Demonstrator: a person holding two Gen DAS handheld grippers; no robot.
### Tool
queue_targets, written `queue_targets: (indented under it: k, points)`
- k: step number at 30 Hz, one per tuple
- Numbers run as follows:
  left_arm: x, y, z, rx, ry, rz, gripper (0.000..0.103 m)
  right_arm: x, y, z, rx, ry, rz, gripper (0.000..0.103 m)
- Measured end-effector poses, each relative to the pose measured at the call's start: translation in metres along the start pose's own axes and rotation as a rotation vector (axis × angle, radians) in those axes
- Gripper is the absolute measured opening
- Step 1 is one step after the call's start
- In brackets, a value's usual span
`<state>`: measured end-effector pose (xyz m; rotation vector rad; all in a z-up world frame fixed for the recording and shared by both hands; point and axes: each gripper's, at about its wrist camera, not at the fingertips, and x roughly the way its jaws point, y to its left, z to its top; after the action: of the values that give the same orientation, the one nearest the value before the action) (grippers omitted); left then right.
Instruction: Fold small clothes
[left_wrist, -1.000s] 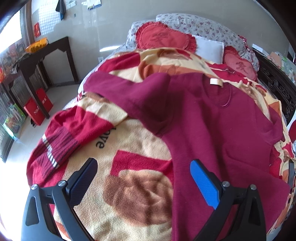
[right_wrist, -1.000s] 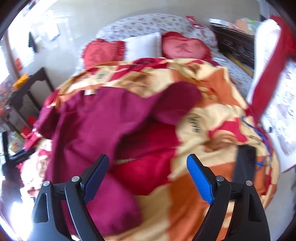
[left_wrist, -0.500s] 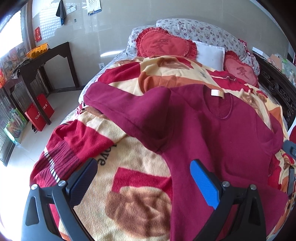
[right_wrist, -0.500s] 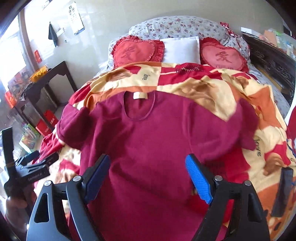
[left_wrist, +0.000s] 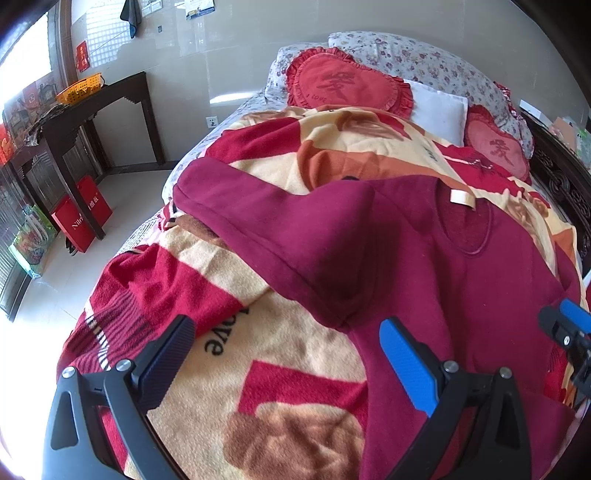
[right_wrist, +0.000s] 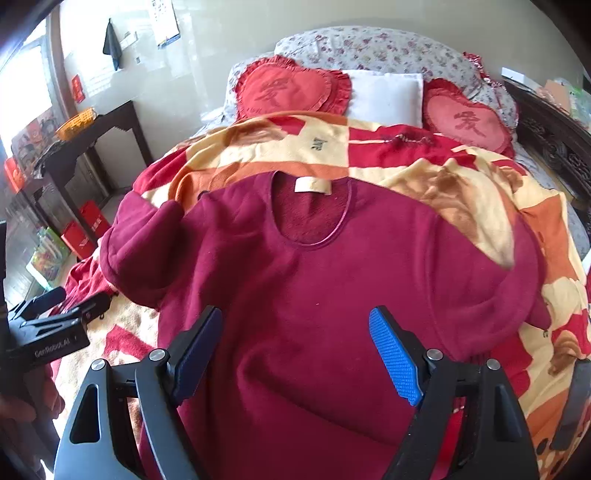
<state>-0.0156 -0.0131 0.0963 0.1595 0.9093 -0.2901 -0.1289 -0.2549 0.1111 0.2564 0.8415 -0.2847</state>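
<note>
Shirt: maroon shirt (right_wrist: 325, 295) is lying front-up on the blanket (left_wrist: 295, 369), neck label (right_wrist: 312, 185) toward the pillows, hem toward both grippers.
Change: 1 s ago the shirt was bunched and the R view was blurring w/ motion; now it's lying spread, neckline centred, both views steadying. Reads as spreading nearly done, folding about to start.
L sleeve: left sleeve (left_wrist: 266, 218) is running out from the shirt's shoulder toward the side table (left_wrist: 92, 107) side, a bit humped, not flat.
R sleeve: right sleeve (right_wrist: 517, 288) is already doubling back onto the shirt body; looks rumpled, prob needs redoing.
L gripper: left gripper (left_wrist: 288, 354) is hovering w/ fingers spread wide, nothing between them; one pad is over blanket, the other over the shirt's side edge below the armpit.
R gripper: right gripper (right_wrist: 295, 339) is hovering spread apart too, holding nothing, above the shirt's lower chest.
Edges: shirt's L side seam and sleeve edge are showing clean for a pinch; hem is hiding under the grippers, can't tell how it's lying.
Room: blanket is offering open space on both sides of the shirt; bed edge is dropping off just past the L sleeve, so a pull outward there risks sliding cloth off.
Beyond shirt: heart cushions (right_wrist: 291, 88) are sitting well past the collar, not interfering.
</note>
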Motion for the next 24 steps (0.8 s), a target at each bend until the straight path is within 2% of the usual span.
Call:
queue_targets:
  k: [6,14,21,24]
  points:
    - [0.013,0.024,0.014,-0.061,0.027,-0.012,0.102,0.01,0.013,0.0,-0.025,0.012,0.013,0.065]
    - [0.026,0.045,0.025,-0.076,0.035,0.036,0.102,0.023,0.023,0.002,-0.04,0.032,0.03,0.065]
    - [0.038,0.061,0.035,-0.101,0.058,0.023,0.102,0.03,0.025,0.001,-0.039,0.047,0.039,0.065]
    - [0.045,0.078,0.048,-0.143,0.066,-0.002,0.102,0.033,0.024,0.001,-0.036,0.052,0.044,0.065]
